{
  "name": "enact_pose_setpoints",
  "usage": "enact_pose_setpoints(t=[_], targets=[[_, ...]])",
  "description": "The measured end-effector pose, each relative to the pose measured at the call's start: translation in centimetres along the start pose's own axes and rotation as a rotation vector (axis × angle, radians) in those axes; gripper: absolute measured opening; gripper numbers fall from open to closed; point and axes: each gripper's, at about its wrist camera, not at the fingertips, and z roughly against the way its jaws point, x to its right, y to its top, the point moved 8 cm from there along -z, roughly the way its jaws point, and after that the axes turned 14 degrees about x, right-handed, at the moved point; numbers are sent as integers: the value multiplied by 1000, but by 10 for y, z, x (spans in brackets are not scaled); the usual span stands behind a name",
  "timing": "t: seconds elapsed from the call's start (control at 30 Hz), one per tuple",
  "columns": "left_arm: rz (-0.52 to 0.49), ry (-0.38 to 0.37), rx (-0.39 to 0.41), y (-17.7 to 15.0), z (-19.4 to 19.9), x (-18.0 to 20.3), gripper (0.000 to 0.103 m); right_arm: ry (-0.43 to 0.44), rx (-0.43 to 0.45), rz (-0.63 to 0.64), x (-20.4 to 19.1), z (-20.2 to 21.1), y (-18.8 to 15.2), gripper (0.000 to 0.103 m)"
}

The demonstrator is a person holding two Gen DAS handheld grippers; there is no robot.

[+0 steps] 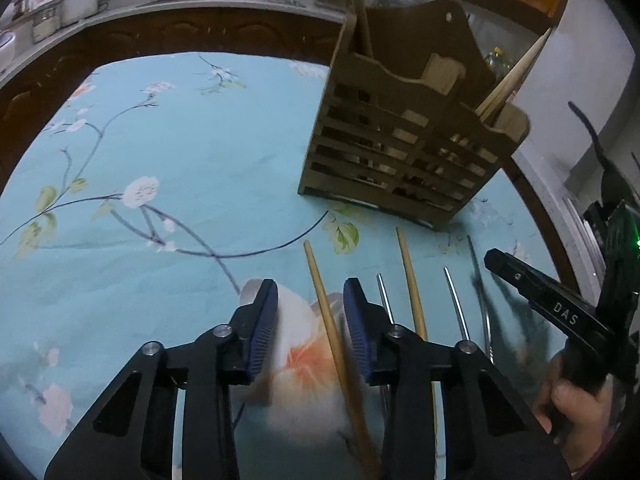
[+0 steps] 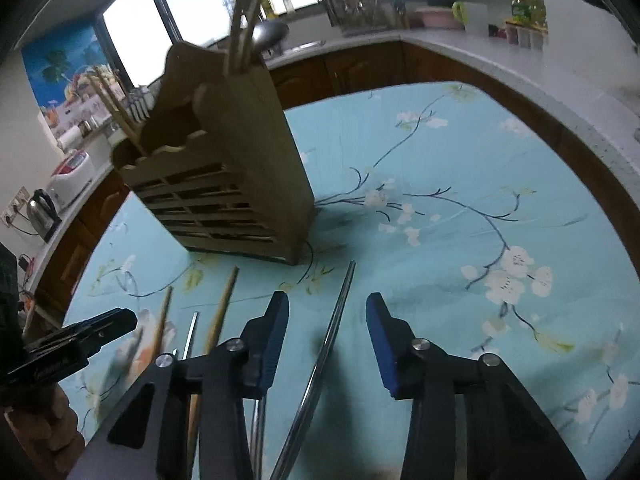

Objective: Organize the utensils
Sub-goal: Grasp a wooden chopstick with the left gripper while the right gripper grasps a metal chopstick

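Observation:
A slatted wooden utensil holder (image 1: 404, 140) stands upright on the teal flowered tablecloth (image 1: 180, 160), with chopsticks sticking out of its top. In front of it lie loose utensils. My left gripper (image 1: 311, 300) is open, and a wooden chopstick (image 1: 320, 292) lies between its blue pads, apart from both. A second wooden chopstick (image 1: 412, 280) and two thin metal sticks (image 1: 456, 296) lie to its right. My right gripper (image 2: 328, 308) is open astride a long metal utensil handle (image 2: 340, 308), which touches neither pad. The holder (image 2: 224, 184) stands beyond it on the left.
Dark wooden cabinets and a pale counter (image 2: 500, 56) ring the table. A kettle (image 2: 40, 212) and jars stand on the counter. A hand (image 1: 576, 408) holds the right gripper at the lower right. Bare cloth (image 2: 460, 200) stretches right of the holder.

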Motion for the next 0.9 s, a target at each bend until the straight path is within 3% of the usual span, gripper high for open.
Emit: enact_pose_setpoints(t=[0.17,0.27,0.4,0.5,0.7,0.9], targets=[[-19,-2,-65,-6,-25,5,16,-30,-70,50,-1,-23,-9,32],[-64,18,-34,-4,-29,8,8,-60,-56,121,-6,-26,-9,29],[-76,12,-32,-2,-33,10,7,-93,-49,149,-8,-28,-9,13],[-95,21,-23,-2,-33,12,6,-89,-49,137,-5,-30,-9,8],[-87,12,-28,-1,-29,11,4,-47,-53,66,-2,-24,-8,5],[-38,-26,24,5,8,7,4,4,-10,18,-8,3,1,4]])
